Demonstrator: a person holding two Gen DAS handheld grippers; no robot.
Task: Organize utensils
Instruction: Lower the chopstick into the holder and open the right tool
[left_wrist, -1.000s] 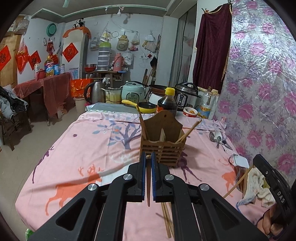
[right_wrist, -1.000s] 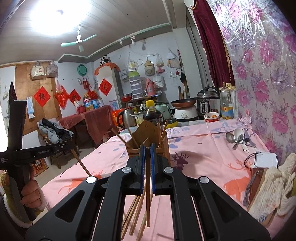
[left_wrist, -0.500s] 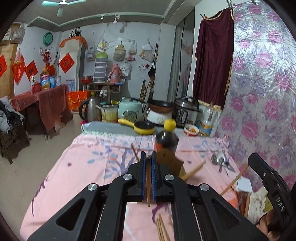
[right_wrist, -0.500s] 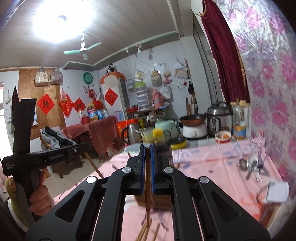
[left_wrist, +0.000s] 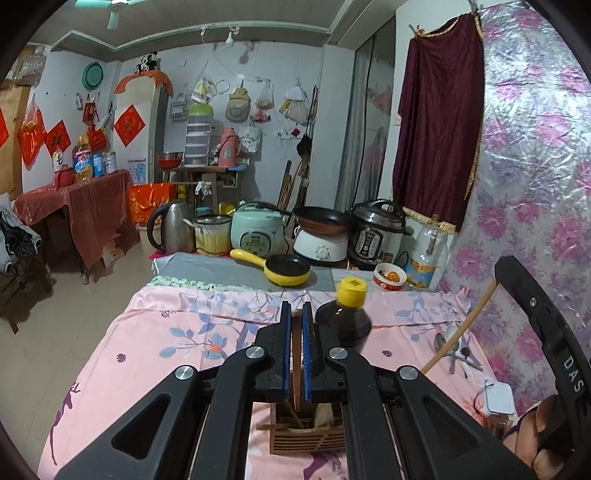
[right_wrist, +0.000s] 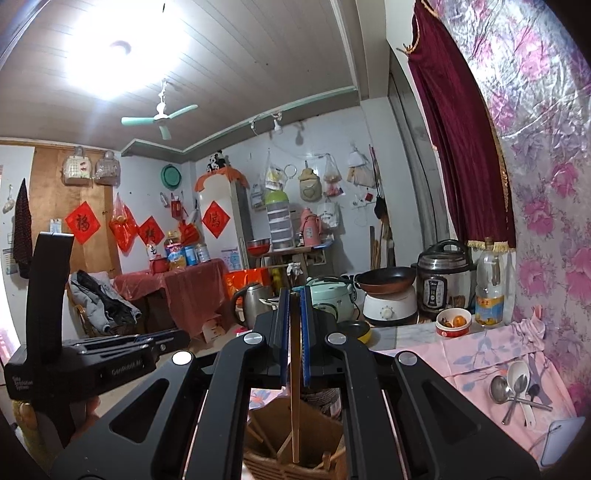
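A wooden slatted utensil holder (left_wrist: 306, 435) stands on the pink tablecloth (left_wrist: 177, 343), right under both grippers; it also shows in the right wrist view (right_wrist: 295, 443) with several chopsticks inside. My left gripper (left_wrist: 293, 314) is shut on a wooden chopstick (left_wrist: 295, 369) held upright, its lower end in the holder. My right gripper (right_wrist: 293, 299) is shut on another chopstick (right_wrist: 294, 406), its tip hanging just inside the holder's opening. The right gripper's chopstick (left_wrist: 461, 328) also shows at the right of the left wrist view.
A dark sauce bottle with a yellow cap (left_wrist: 345, 314) stands just behind the holder. Spoons (right_wrist: 517, 387) and a white box (left_wrist: 498, 397) lie at the right. Yellow pan (left_wrist: 284, 269), cookers and kettle line the table's far end. Floral wall on the right.
Both grippers have risen and moved forward over the holder, which now sits directly below them. Each chopstick now points down into the holder. The loose chopsticks on the cloth are out of view.
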